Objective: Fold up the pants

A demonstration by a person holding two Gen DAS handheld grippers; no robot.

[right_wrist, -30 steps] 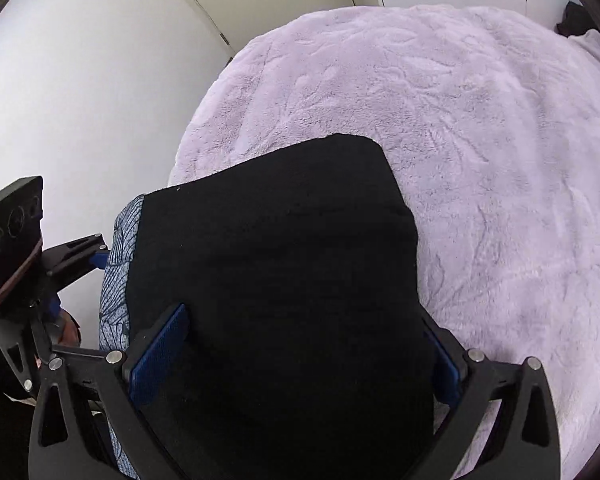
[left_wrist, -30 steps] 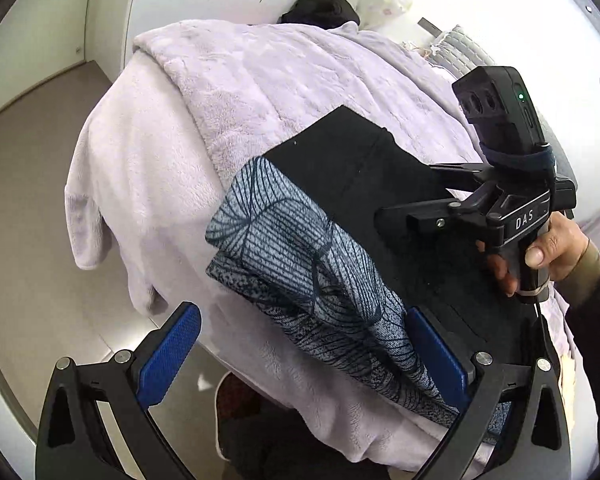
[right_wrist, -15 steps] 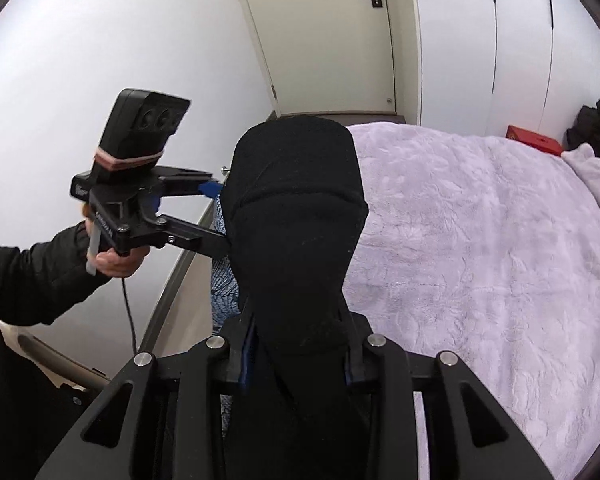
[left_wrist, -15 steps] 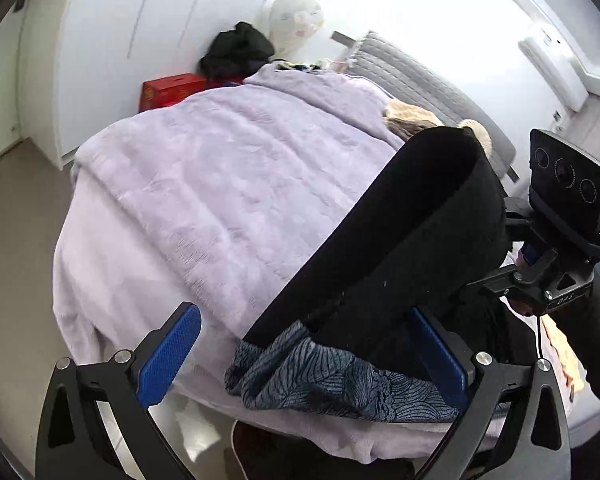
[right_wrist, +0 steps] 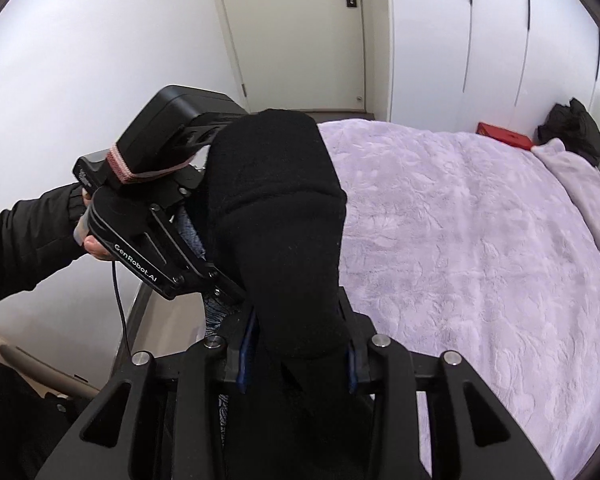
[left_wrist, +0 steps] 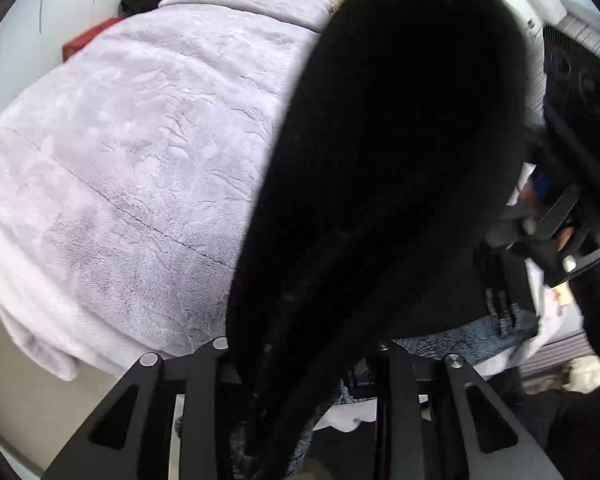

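The black pants (left_wrist: 388, 184) hang folded in a thick bundle, lifted above the lilac bed blanket (left_wrist: 140, 152). My left gripper (left_wrist: 300, 364) is shut on the bundle's near edge, its pads hidden by cloth. My right gripper (right_wrist: 296, 356) is shut on the same pants (right_wrist: 280, 216) from the other side. The left gripper also shows in the right wrist view (right_wrist: 220, 280), close against the pants. A blue patterned garment (left_wrist: 460, 340) lies under the bundle at the bed's edge.
The lilac blanket (right_wrist: 480, 248) covers the bed. A red box (right_wrist: 504, 135) and a dark heap of clothes (right_wrist: 572, 128) lie at the far side. White wardrobe doors and a room door (right_wrist: 300, 32) stand behind. The floor lies beside the bed at the left.
My left gripper has closed on the pants; it was open half a second ago. Both grippers have lifted the bundle higher and moved closer together.
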